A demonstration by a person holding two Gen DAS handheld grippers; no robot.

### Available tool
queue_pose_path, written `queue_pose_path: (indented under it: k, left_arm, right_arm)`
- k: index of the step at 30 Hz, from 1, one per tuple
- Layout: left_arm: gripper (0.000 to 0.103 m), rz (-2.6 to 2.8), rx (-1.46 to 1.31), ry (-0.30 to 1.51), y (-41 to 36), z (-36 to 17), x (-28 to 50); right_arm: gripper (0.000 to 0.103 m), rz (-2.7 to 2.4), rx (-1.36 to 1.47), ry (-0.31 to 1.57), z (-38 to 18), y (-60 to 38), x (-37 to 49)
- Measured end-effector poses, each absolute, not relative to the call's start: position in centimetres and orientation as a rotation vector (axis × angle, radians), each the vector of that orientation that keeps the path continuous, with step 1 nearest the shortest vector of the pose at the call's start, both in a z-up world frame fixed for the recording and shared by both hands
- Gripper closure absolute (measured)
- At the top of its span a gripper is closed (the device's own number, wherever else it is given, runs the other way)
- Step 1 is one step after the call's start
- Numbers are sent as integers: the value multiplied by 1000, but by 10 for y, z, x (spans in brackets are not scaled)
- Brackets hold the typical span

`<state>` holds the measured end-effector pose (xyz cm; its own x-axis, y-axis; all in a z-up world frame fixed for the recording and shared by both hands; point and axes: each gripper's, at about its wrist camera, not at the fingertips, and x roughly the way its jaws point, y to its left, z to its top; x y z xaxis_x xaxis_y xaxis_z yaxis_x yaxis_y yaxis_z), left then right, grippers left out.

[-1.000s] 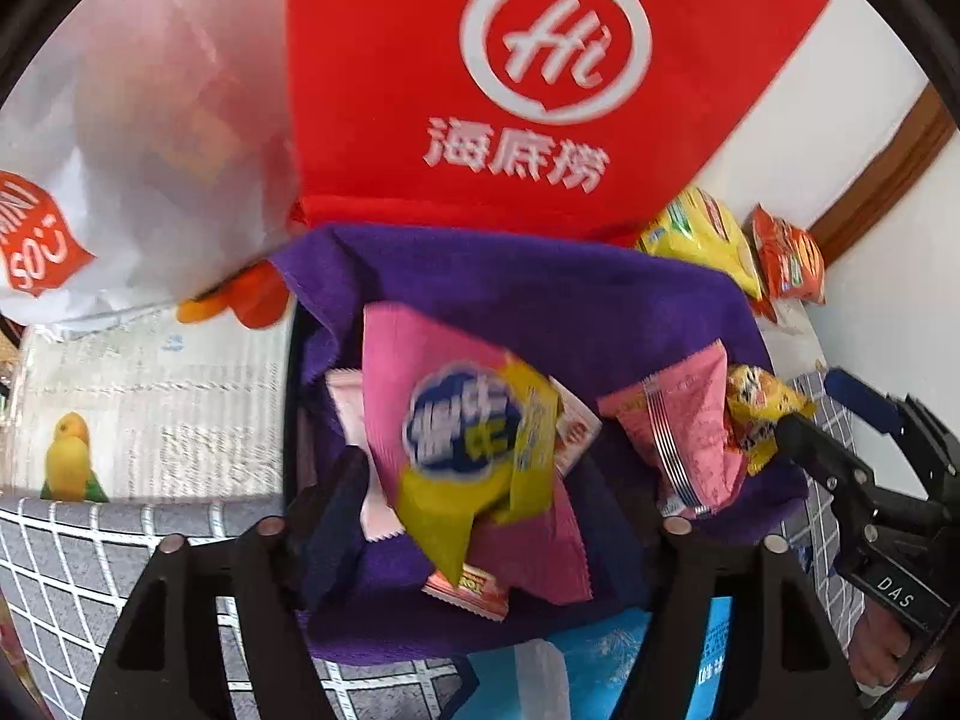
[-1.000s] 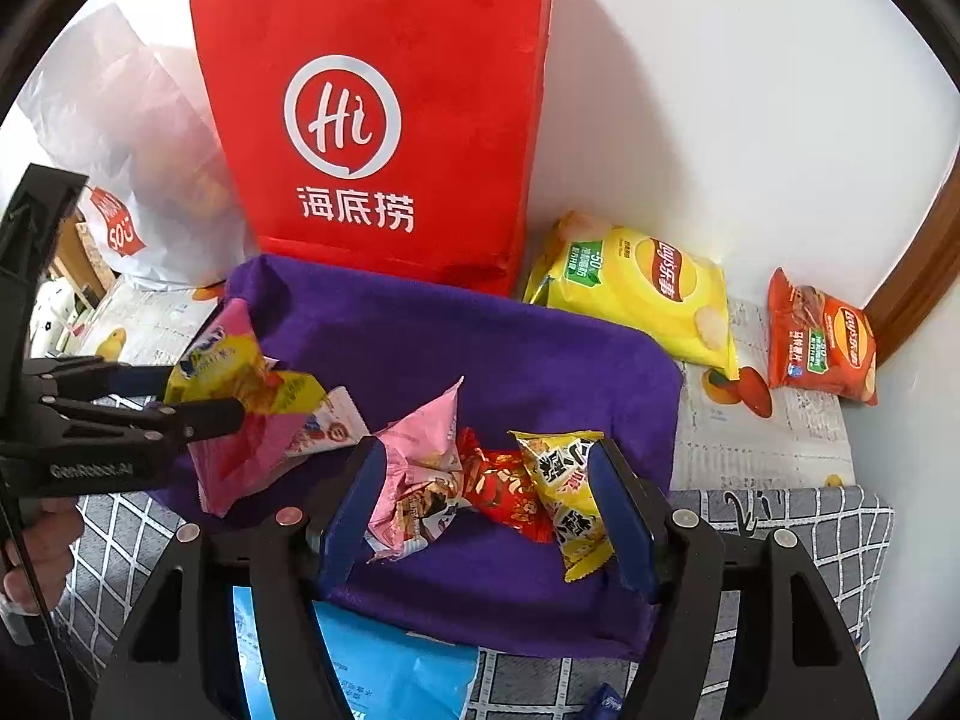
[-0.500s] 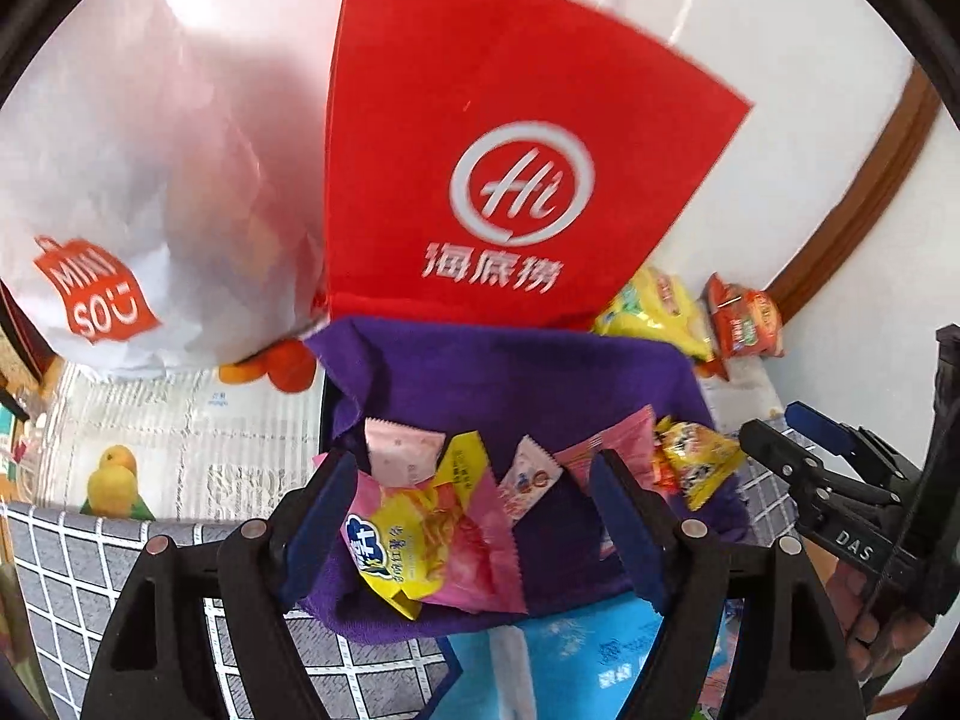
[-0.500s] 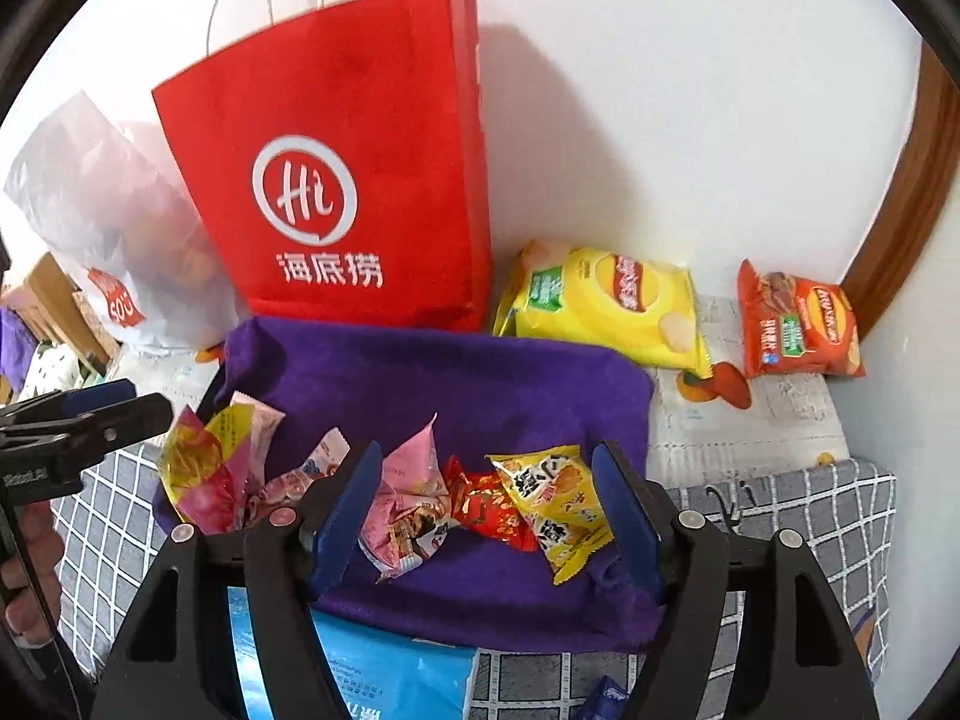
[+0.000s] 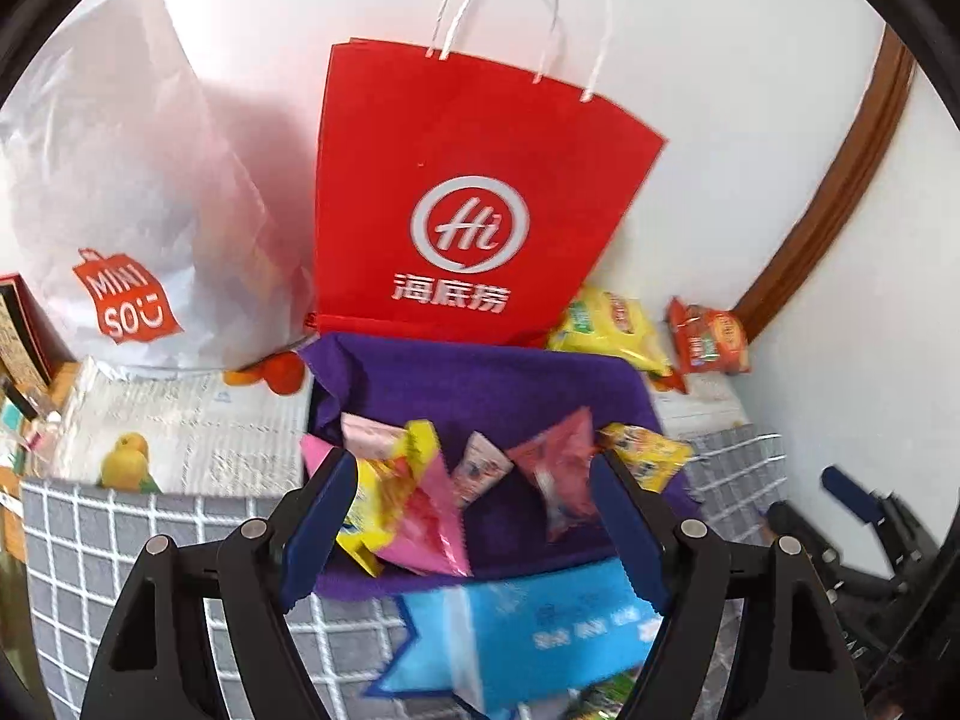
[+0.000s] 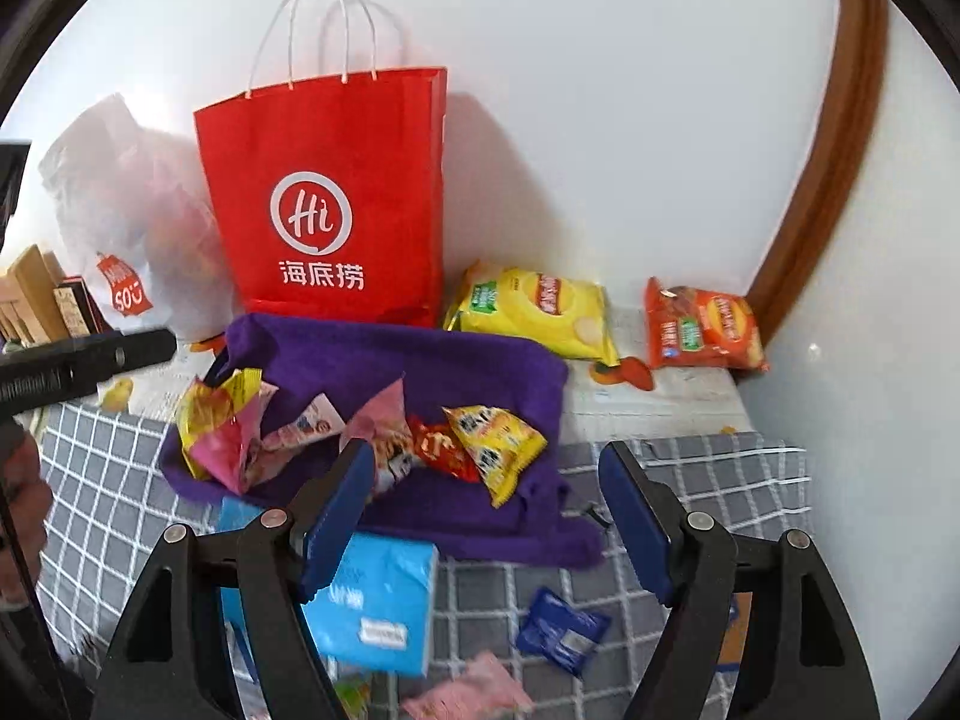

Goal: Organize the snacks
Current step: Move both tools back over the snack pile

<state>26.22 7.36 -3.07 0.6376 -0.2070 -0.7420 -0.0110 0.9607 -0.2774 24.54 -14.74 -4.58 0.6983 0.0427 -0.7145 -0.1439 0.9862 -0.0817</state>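
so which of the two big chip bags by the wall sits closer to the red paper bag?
The yellow chip bag: it lies right beside the red paper bag. The orange chip bag lies further right, near the wooden trim.

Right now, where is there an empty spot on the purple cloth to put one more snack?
The back strip of the purple cloth, along the foot of the red bag, is bare, and so is its right end beside the yellow chip bag. The front middle is crowded: the pink and yellow packets and the small yellow packet lie close together there.
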Motion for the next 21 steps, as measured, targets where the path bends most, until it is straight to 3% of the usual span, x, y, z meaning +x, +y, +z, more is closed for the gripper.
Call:
queue_pose_path:
  k: [21]
  left_arm:
    - [26,-122,-151,803,47,-13,126]
  right_arm:
    - [26,221,14,856,-59,-171,133]
